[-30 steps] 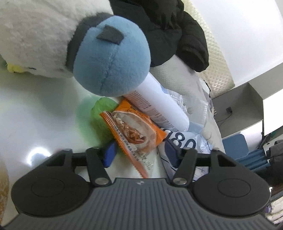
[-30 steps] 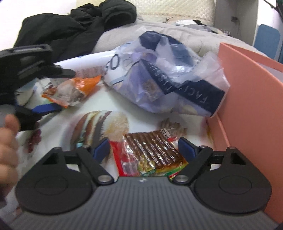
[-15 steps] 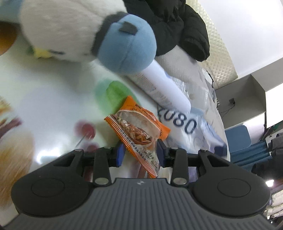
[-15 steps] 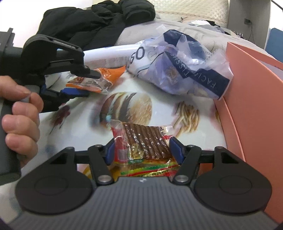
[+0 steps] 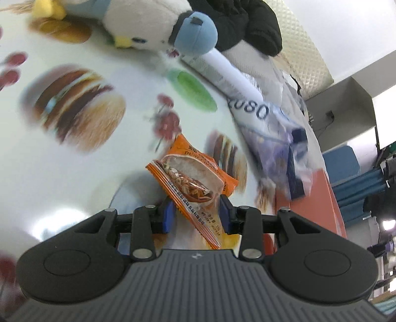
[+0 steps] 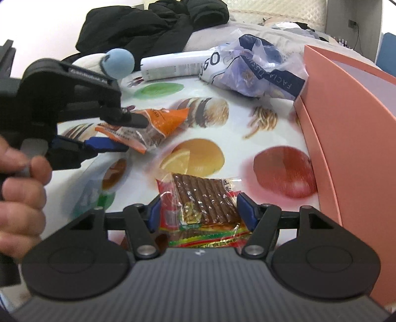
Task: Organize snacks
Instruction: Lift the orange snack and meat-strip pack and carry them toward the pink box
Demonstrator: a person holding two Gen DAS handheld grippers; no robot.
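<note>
Both packets have left the surface since the earlier frames, each now carried in fingers that were closing on them a moment ago.

Left wrist view: the left gripper has its blue fingers closed partway on an orange snack packet, which hangs tilted between them, clear of the surface. Ahead of the fingers and to their right lies a crumpled blue-and-clear plastic bag beside a white tube; farther ahead sits a blue-and-white plush toy against a black jacket. An orange-pink box shows just right of the fingers.

Right wrist view: the right gripper grips a clear packet of brown sticks by its sides, fingers a good way apart. The box rises to the right of them; its inside is hidden. Off to the left, a hand holds the other gripper with the orange packet.

Judging by this, two snacks are picked up but not yet stowed; no other loose packets are visible.

Food pictures cover the glossy surface. Beyond it are a quilted bed, a pale wall and blue furniture.
</note>
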